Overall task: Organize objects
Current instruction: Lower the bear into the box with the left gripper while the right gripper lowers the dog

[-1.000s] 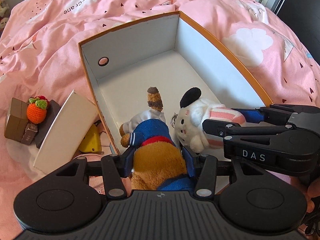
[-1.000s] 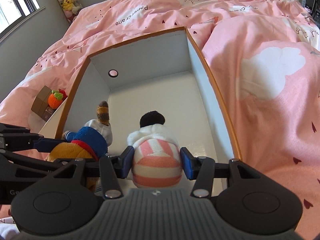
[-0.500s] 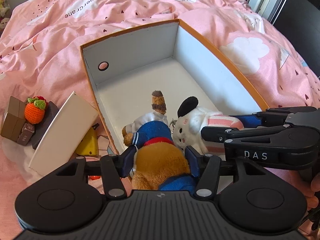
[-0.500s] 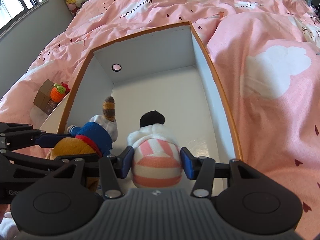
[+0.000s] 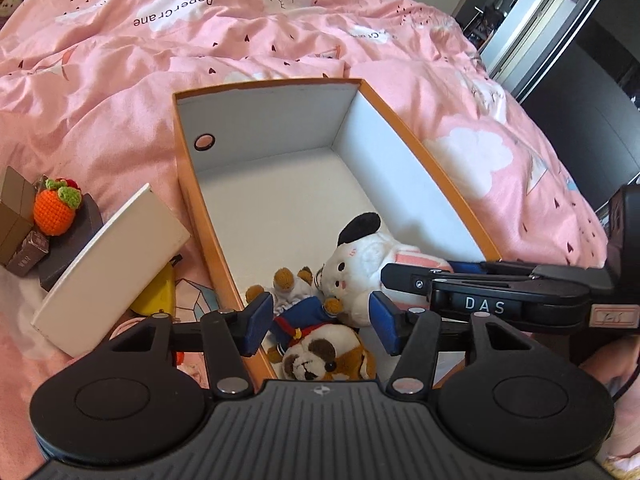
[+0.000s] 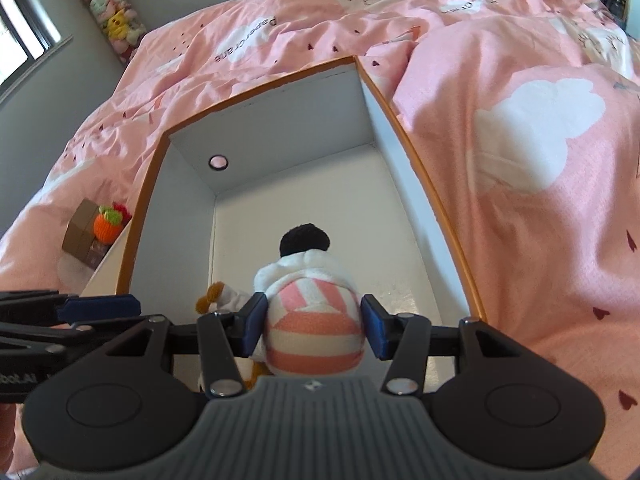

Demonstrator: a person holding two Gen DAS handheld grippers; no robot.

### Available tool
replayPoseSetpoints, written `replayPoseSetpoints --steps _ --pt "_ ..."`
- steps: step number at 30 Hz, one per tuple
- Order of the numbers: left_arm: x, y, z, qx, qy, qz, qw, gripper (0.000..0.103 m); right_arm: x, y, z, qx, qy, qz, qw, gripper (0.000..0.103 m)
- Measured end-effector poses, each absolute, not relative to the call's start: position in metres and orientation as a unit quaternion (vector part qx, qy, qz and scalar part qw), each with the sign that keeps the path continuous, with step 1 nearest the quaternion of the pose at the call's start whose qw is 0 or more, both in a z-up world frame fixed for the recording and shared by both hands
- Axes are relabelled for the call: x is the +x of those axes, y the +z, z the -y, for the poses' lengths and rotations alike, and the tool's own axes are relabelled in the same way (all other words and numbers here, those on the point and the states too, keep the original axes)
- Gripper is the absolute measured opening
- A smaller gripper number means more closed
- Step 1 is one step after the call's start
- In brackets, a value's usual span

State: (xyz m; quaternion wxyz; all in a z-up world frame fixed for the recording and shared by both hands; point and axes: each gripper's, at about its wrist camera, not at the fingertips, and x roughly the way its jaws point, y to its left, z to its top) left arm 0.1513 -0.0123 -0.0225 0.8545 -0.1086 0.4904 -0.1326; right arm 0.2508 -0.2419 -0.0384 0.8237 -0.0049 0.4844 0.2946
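Observation:
An orange-rimmed white box lies open on the pink bed. A brown plush in a blue jacket lies on its back in the box's near left corner. My left gripper is open above it, touching nothing. A white plush with a black ear and pink-striped body lies beside it in the box. My right gripper has its pads on either side of the striped body; the gap looks slightly wider than the plush.
Left of the box lie a white lid or flat box, a yellow object, a crocheted orange fruit, and brown and dark small boxes. Pink duvet surrounds everything. Plush toys stand by the far wall.
My left gripper has opened, let the brown plush drop into the box, and pulled back and up. My right gripper's jaws have widened around the striped plush.

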Motion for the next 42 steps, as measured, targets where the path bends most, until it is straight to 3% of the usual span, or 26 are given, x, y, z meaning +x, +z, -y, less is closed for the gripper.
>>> replayPoseSetpoints --steps 4,12,16,23,29,42 --pt "0.155 -0.022 0.014 -0.089 -0.143 -0.492 0.854 0.051 0.250 -0.045 0.236 -0.006 0.293 -0.498 0.816 0.054" --pt "0.153 -0.023 0.029 -0.027 -0.166 -0.485 0.858 0.042 0.247 -0.050 0.230 -0.065 0.322 -0.565 0.757 0.056" --pt "0.151 -0.023 0.035 0.012 -0.168 -0.480 0.861 0.041 0.247 -0.061 0.218 -0.118 0.335 -0.580 0.733 0.057" --pt "0.150 -0.024 0.027 0.010 -0.155 -0.479 0.864 0.041 0.252 -0.086 0.206 -0.120 0.336 -0.615 0.703 0.057" --pt "0.153 -0.025 0.027 0.009 -0.154 -0.479 0.864 0.041 0.239 -0.072 0.198 -0.216 0.350 -0.560 0.719 0.071" --pt "0.156 -0.022 0.023 0.001 -0.147 -0.471 0.870 0.041 0.243 -0.050 0.183 -0.312 0.371 -0.472 0.736 0.079"
